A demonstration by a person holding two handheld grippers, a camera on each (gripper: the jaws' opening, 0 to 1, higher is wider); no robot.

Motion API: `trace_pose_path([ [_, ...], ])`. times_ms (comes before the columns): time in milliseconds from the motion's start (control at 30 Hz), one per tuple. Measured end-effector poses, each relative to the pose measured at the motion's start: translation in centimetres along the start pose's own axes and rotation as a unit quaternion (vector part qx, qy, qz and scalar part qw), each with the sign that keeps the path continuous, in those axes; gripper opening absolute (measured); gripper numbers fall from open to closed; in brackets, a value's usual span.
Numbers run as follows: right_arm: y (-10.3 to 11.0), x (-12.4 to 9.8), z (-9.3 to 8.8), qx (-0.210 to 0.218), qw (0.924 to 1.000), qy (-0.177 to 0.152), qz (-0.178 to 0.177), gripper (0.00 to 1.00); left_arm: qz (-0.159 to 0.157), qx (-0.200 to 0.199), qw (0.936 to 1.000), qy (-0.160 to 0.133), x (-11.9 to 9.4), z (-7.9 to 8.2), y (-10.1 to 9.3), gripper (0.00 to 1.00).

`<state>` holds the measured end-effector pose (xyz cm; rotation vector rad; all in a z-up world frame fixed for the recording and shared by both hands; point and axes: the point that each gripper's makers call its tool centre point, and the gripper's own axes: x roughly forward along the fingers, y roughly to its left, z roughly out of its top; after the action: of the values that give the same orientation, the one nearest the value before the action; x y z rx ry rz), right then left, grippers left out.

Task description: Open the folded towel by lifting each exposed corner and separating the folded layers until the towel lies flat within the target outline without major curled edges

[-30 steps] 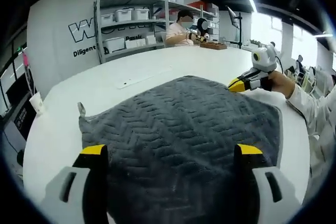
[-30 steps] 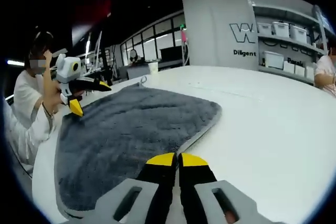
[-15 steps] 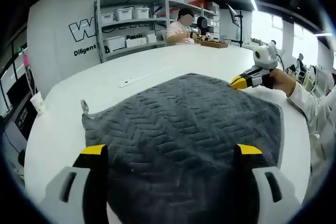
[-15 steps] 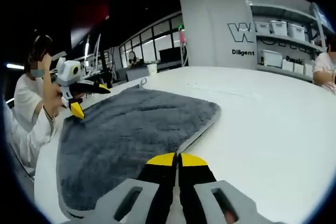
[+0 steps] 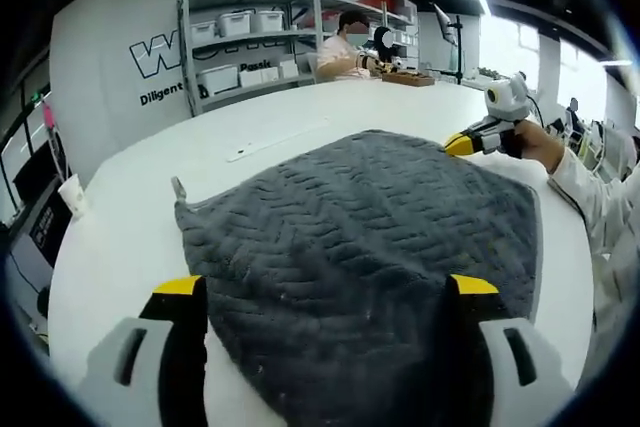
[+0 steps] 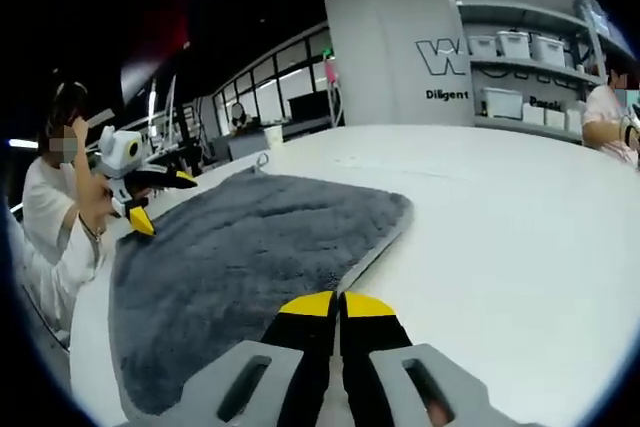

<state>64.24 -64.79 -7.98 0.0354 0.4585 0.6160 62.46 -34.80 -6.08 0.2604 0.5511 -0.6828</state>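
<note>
between the spread jaws of the left gripper [image 5: 325, 297], the grey towel [image 5: 370, 237] runs ahead across the white table [image 5: 260, 127], closer to camera than a second ago. ahead-left of the right gripper [image 6: 327, 302], jaws pressed together at its edge, the towel sits slightly lower in view.

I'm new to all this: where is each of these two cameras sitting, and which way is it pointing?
Left gripper view: rides on the left gripper, fingers spread wide, looking across the dark grey textured towel on the round white table towards the storage shelves; the right gripper, held by the person's hand, is at the towel's far edge.
Right gripper view: rides on the right gripper, fingers closed, at the towel's edge, looking back at the person and the left gripper.
Shared: towel, table, shelves, both grippers.
</note>
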Motion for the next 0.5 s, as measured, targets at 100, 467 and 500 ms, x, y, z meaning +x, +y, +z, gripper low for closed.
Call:
trace_pose_path([
  [100, -0.3, -0.4, -0.1, 0.004, 1.0, -0.001, -0.003, 0.0, 0.002, 0.0, 1.0, 0.007, 0.1, -0.3, 0.1, 0.96],
  [467, -1.6, -1.4, -0.2, 0.017, 0.9998, 0.003, -0.004, 0.0, 0.002, 0.0, 1.0, 0.008, 0.0, -0.4, 0.2, 0.96],
  [500, -1.9, -1.6, -0.2, 0.019, 0.9998, 0.004, -0.006, 0.0, 0.002, -0.001, 0.9999, 0.011, 0.0, -0.5, 0.2, 0.96],
])
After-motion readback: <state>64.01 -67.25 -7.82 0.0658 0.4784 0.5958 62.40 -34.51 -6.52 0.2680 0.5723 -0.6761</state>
